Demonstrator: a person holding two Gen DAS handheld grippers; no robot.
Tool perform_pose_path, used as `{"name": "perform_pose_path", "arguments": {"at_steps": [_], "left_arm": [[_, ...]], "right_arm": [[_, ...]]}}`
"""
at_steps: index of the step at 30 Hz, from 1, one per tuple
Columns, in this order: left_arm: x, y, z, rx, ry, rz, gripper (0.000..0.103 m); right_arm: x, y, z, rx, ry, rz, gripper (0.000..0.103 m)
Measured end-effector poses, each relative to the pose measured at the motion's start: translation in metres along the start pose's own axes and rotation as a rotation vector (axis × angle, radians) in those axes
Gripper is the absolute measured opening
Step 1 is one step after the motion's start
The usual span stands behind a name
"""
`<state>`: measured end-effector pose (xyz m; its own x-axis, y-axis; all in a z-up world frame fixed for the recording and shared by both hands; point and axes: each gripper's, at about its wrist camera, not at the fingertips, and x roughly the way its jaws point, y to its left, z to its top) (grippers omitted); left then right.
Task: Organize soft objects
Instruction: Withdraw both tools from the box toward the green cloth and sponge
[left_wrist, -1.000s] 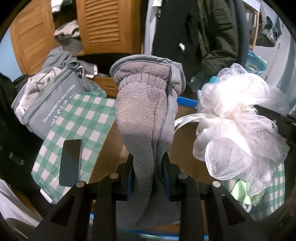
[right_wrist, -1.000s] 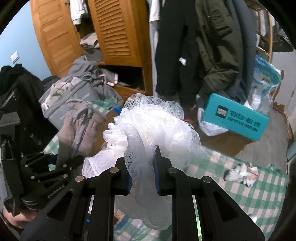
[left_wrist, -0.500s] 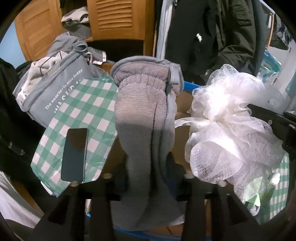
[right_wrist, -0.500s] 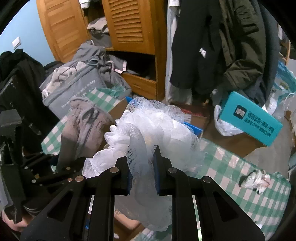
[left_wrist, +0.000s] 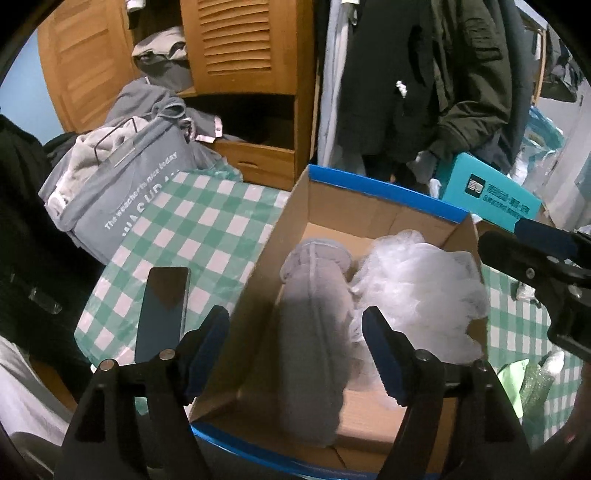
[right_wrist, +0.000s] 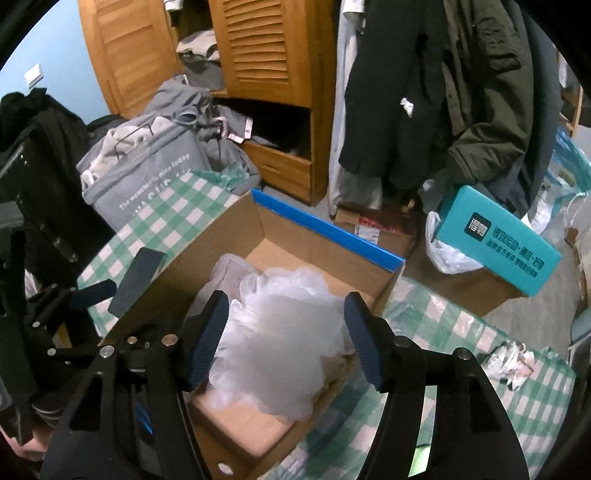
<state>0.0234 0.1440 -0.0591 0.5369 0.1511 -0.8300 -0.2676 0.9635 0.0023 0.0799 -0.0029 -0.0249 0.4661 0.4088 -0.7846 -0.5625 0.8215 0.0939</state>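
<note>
Brown cardboard forms the open box (left_wrist: 369, 206) with blue-edged flaps, the landmark on the green-checked counter (left_wrist: 207, 229). Inside it lie the grey fleece glove (left_wrist: 314, 314) on its left half and the white mesh bath pouf (left_wrist: 417, 291) on its right half, the two touching side by side on the box floor. The left gripper (left_wrist: 295, 343) hangs above the near edge of the box over the glove, its jaws spread wide and holding nothing. The right gripper (right_wrist: 282, 332) hangs above the pouf (right_wrist: 284, 339), its jaws likewise released and empty. A dark phone (left_wrist: 162, 310) lies flat on the counter just left of the box. A teal carton (right_wrist: 498, 240) sits beyond the box's right side.
</note>
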Motion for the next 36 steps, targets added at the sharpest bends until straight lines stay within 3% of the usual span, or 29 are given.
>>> {"name": "perform_pose_path", "arguments": {"at_steps": [16,36], "left_arm": [[-0.016,-0.045,-0.002,0.092,-0.032,-0.067,0.076],[-0.024,-0.122,-0.011,0.239,-0.024,-0.138,0.077]], "right_arm": [[-0.023,-0.038,-0.02,0.072,0.009,-0.059,0.067],[-0.063,-0.113,-0.072,0.184,0.03,-0.169,0.067]]}}
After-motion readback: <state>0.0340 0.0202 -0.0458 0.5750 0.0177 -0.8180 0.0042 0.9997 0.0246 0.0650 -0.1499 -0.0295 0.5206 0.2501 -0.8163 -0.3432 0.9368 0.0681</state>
